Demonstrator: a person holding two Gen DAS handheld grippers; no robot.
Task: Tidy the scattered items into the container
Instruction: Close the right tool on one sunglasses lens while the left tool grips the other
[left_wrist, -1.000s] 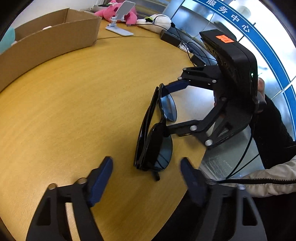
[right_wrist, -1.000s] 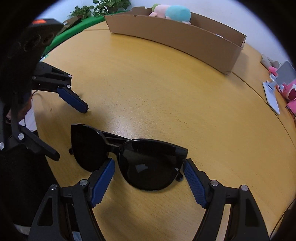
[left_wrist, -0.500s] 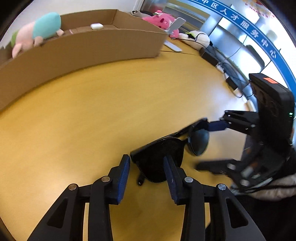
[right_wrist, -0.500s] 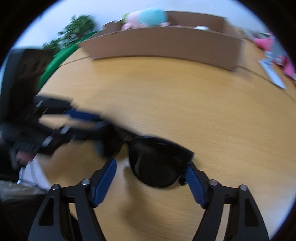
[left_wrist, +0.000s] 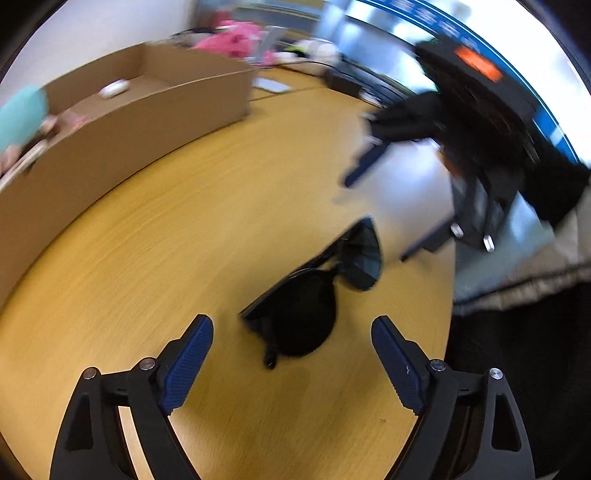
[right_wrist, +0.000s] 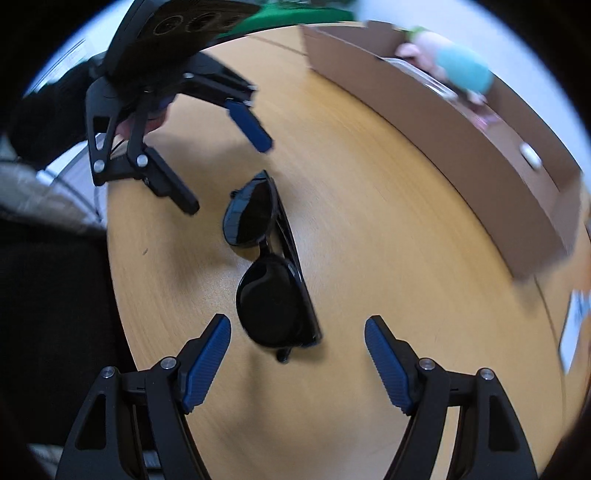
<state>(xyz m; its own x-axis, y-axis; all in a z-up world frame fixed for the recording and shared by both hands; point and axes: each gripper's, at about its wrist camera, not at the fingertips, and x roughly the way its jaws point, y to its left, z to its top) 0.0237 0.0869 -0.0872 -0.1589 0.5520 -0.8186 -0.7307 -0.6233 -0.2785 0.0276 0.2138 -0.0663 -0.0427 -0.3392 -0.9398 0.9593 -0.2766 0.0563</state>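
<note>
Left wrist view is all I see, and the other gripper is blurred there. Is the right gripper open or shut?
Observer: Open. In its own view the right gripper has its jaws wide apart.
Operator: Where are the sunglasses for it?
Observer: The sunglasses lie on the wooden table, one lens at the mouth of its jaws, touching neither.
Operator: What is behind my gripper?
Observer: A green surface shows beyond the left gripper.

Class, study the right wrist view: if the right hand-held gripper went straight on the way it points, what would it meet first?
The sunglasses, most likely: they lie on the table just ahead of the open right hand-held gripper, a little left of its centre line. Depth is uncertain.
</note>
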